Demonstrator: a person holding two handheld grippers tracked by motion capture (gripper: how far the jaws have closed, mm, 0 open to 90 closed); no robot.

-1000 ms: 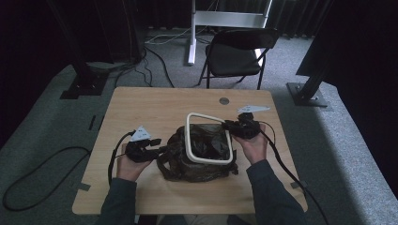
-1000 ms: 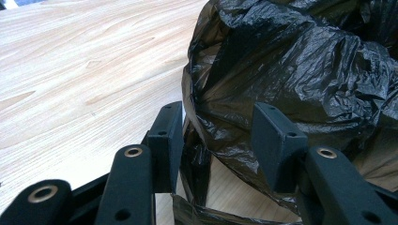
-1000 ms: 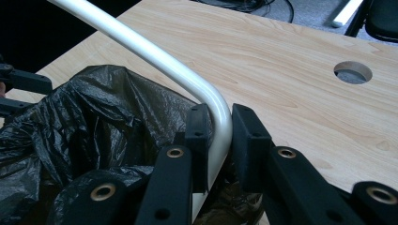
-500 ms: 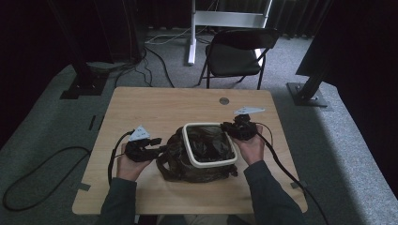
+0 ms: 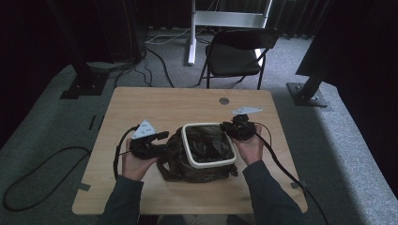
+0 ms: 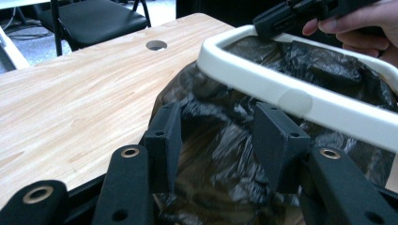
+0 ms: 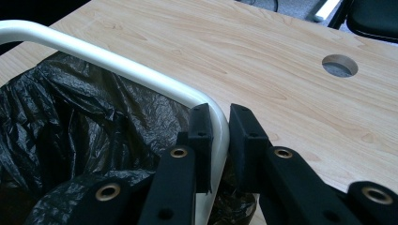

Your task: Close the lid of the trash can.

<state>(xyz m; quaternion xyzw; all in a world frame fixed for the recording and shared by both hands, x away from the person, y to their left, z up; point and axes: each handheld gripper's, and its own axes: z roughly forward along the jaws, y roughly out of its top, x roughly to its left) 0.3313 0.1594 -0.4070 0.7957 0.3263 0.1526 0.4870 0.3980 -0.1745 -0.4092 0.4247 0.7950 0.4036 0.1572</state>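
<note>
A white rectangular rim (image 5: 210,163) sits around the mouth of a crumpled black plastic bag (image 5: 187,172) in the middle of the wooden table (image 5: 178,105). My right gripper (image 5: 230,127) is shut on the rim's far right corner (image 7: 117,63), one jaw inside over the bag (image 7: 70,122) and one outside (image 7: 219,112). My left gripper (image 5: 164,137) is at the bag's left side, below the rim (image 6: 291,101). Its jaws (image 6: 218,117) have just been opening and stand apart, with the bag's plastic (image 6: 220,159) between them but not pinched.
A round cable hole (image 5: 224,101) lies in the table beyond the bag. Behind the table stands a black folding chair (image 5: 234,56). Dark stand bases (image 5: 80,86) (image 5: 307,91) flank the table's far corners, and cables lie on the carpet.
The white rim has tipped down from steeper to flatter over the bag. My left gripper has risen a little against the bag's side. The right gripper has kept its place on the rim.
</note>
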